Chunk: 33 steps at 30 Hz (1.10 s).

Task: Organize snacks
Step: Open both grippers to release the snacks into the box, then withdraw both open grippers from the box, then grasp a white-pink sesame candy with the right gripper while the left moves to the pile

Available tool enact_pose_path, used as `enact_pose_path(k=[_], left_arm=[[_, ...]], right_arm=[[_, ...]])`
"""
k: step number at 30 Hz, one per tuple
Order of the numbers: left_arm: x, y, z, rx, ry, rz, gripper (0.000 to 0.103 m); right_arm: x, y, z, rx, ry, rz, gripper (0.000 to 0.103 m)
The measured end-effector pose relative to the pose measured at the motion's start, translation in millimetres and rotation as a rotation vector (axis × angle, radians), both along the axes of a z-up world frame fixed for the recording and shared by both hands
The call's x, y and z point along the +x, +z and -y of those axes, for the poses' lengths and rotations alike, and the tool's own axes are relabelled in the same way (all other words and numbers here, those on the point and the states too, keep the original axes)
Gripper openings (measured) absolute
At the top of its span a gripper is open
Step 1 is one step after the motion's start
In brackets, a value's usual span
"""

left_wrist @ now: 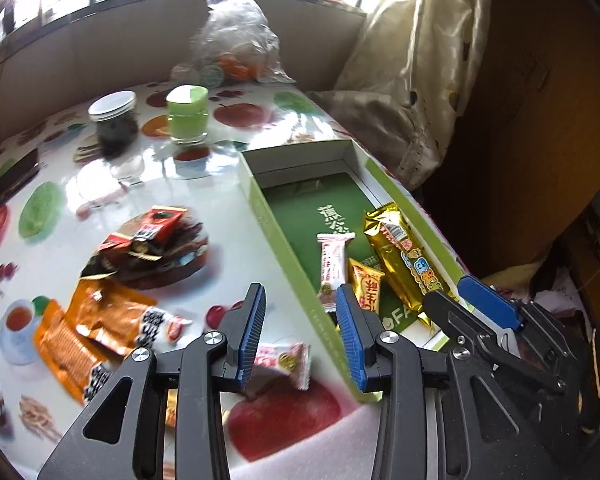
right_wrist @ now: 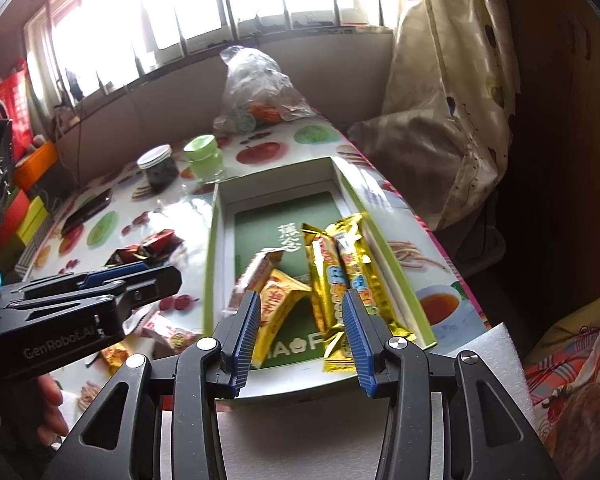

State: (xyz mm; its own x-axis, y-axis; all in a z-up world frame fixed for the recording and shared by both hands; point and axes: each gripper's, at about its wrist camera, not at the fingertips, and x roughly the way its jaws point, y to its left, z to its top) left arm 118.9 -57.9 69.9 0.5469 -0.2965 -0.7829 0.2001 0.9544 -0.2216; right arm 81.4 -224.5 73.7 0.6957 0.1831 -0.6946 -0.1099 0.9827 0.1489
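A shallow green-rimmed box (left_wrist: 276, 240) (right_wrist: 210, 260) lies open on the fruit-print table. Inside it are a pink-white bar (left_wrist: 332, 264) (right_wrist: 256, 272), a yellow packet (left_wrist: 366, 284) (right_wrist: 280, 300) and gold bars (left_wrist: 400, 260) (right_wrist: 356, 264). My left gripper (left_wrist: 300, 300) (right_wrist: 160, 276) hovers open over the table beside the box's left wall, a pink-white candy (left_wrist: 284, 360) (right_wrist: 168, 330) lying below it. My right gripper (right_wrist: 302, 300) (left_wrist: 452, 292) stands open above the box's near end, its pads clear of the snacks. Orange packets (left_wrist: 100, 320) and red-dark packets (left_wrist: 152, 236) lie loose on the table.
A dark-filled jar (left_wrist: 114, 120), a green cup (left_wrist: 187, 114) and a clear plastic bag (left_wrist: 236, 44) stand at the table's far end. A dark phone (right_wrist: 86, 210) lies at the left. A curtain (left_wrist: 420, 80) hangs right of the table. White foam sheet (right_wrist: 500, 360) lies near the box.
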Motion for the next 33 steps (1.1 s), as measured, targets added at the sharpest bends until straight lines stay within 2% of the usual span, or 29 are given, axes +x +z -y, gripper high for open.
enact_pose_path(k=[10, 21, 33], left_arm=[[-23.2, 2.0, -47.5, -0.008, 0.109, 0.017, 0.038], [-41.9, -10.3, -98.7, -0.007, 0.227, -0.005, 0.038], [-53.7, -22.6, -124.1, -0.022, 0.272, -0.035, 0.038]], right_arm=[[-5.5, 2.6, -25.0, -0.002, 0.059, 0.008, 0.042], [-6.4, -3.4, -59.9, -0.019, 0.184, 0.002, 0.044], [-0.3, -20.2, -107.1, -0.151, 0.36, -0.018, 0.047]])
